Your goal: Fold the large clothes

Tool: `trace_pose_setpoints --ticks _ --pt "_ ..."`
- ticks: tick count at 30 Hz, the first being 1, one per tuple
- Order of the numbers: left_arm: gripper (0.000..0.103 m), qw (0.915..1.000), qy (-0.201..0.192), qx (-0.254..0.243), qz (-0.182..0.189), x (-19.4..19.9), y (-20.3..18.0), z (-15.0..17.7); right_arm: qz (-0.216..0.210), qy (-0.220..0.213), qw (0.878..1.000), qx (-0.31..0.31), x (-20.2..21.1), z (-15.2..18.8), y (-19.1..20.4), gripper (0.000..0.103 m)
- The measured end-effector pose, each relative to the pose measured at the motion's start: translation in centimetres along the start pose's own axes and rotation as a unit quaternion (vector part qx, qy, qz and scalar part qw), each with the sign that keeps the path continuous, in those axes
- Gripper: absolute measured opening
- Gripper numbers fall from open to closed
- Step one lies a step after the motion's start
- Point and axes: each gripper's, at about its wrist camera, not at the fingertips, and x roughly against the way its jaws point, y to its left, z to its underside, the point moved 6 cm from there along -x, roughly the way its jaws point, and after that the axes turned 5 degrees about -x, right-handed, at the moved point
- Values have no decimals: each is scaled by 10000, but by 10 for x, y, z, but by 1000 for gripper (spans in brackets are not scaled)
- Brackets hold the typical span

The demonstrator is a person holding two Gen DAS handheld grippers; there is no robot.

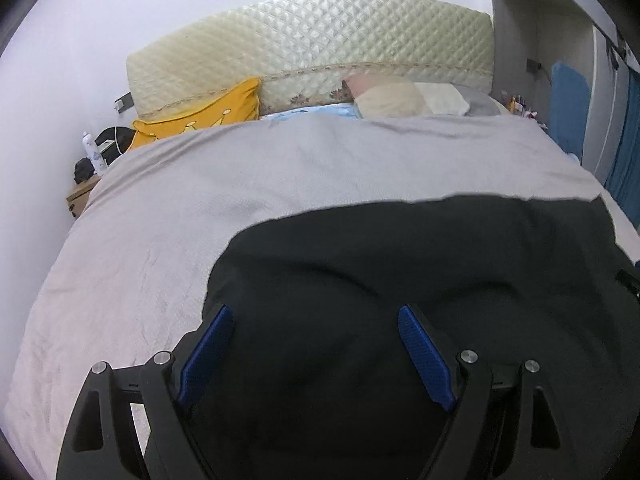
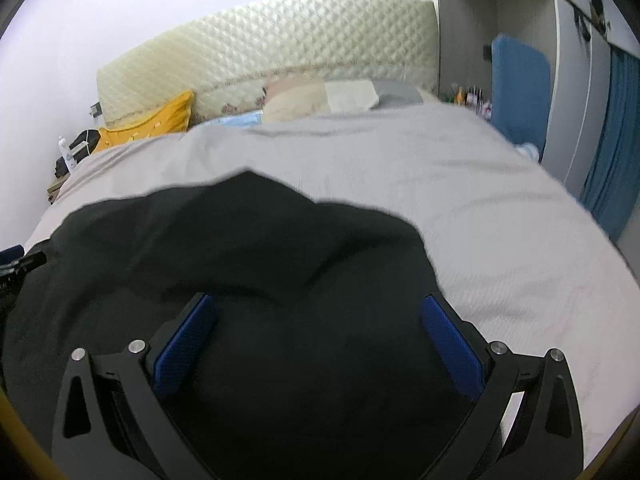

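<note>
A large black garment [image 1: 400, 264] lies spread on the grey bedspread [image 1: 200, 200] at the near part of the bed. It also shows in the right wrist view [image 2: 240, 248]. My left gripper [image 1: 316, 316] is open, its blue pads [image 1: 208, 352] wide apart over the garment's left near edge. My right gripper [image 2: 320, 304] is open too, its blue pads [image 2: 452, 348] spread over the garment's right near part. The left gripper's tip shows at the left edge of the right wrist view [image 2: 20, 264]. Neither holds cloth.
A quilted cream headboard [image 1: 312, 52] stands at the far end, with a yellow cushion [image 1: 208, 112] and pale pillows [image 1: 400, 100] below it. A nightstand [image 1: 80, 196] with a bottle stands at the left. Blue curtains [image 2: 612, 140] and a wardrobe are at the right.
</note>
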Motion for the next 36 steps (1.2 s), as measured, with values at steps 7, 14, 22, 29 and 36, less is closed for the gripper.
trace_pose_setpoints --ticks 7,14,22,29,36 --pt "86 10000 56 16 29 -16 -5 10 -173 126 9996 -164 -16 11 -2 103" --pt "86 9999 42 108 -41 -11 -5 9 -178 145 9995 -208 -15 14 -3 103" --pt "86 9993 -363 59 -81 52 -21 -14 -30 -42 9998 -200 25 -3 3 103" --pt "86 9955 -948 16 16 148 -38 -45 -100 -793 9967 -101 109 -35 21 103" --pt "91 9878 -1494 306 315 238 -36 -43 -222 -1335 9908 32 193 -58 43 103"
